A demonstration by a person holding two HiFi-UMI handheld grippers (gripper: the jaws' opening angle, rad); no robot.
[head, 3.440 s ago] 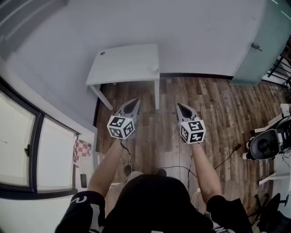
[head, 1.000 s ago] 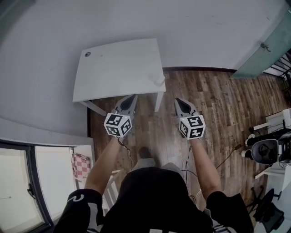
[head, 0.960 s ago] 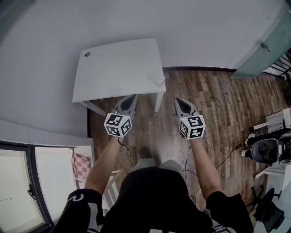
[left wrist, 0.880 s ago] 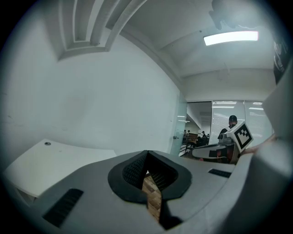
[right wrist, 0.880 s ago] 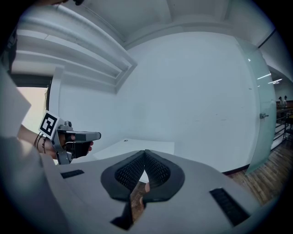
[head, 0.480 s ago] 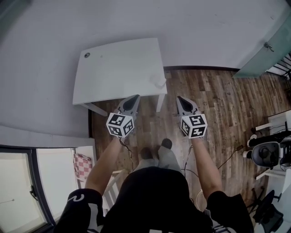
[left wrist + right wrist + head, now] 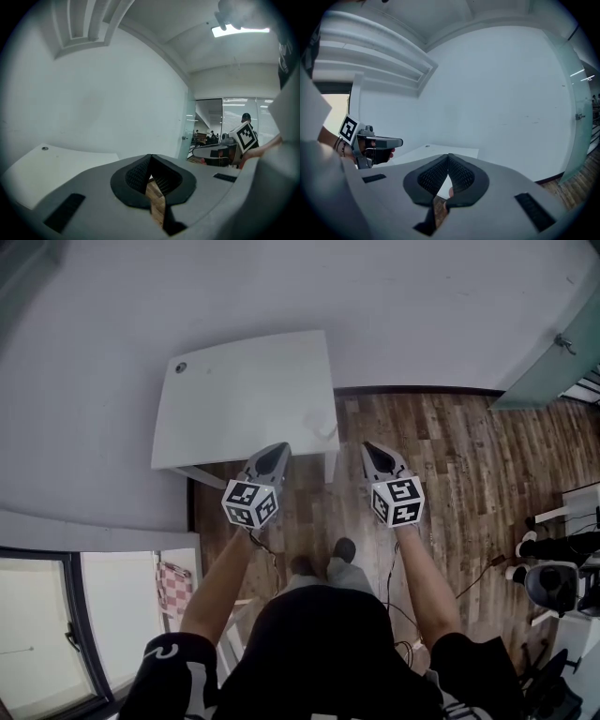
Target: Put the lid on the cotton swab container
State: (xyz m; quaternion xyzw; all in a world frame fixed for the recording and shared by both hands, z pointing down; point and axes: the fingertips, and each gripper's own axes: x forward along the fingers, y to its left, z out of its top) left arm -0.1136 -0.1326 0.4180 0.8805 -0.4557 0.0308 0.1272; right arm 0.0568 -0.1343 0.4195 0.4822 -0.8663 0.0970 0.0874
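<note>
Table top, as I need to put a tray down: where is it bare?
Nearly the whole white table top is bare. The free stretch runs from the dark round spot at the far left corner to a small pale thing, too faint to name, at the right edge near the front. Nowhere is it crowded.

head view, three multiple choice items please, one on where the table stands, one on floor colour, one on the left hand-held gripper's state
1. Where is the white table?
A) at the picture's right edge
B) ahead, against the wall
C) under the window

2. The floor is:
A) brown wood
B) grey carpet
C) white tile

3. The left hand-held gripper is:
A) wide open
B) shut on a lid
C) shut, empty

B: its far edge meets the wall.
A: brown planks show.
C: its jaws meet with nothing between.
</note>
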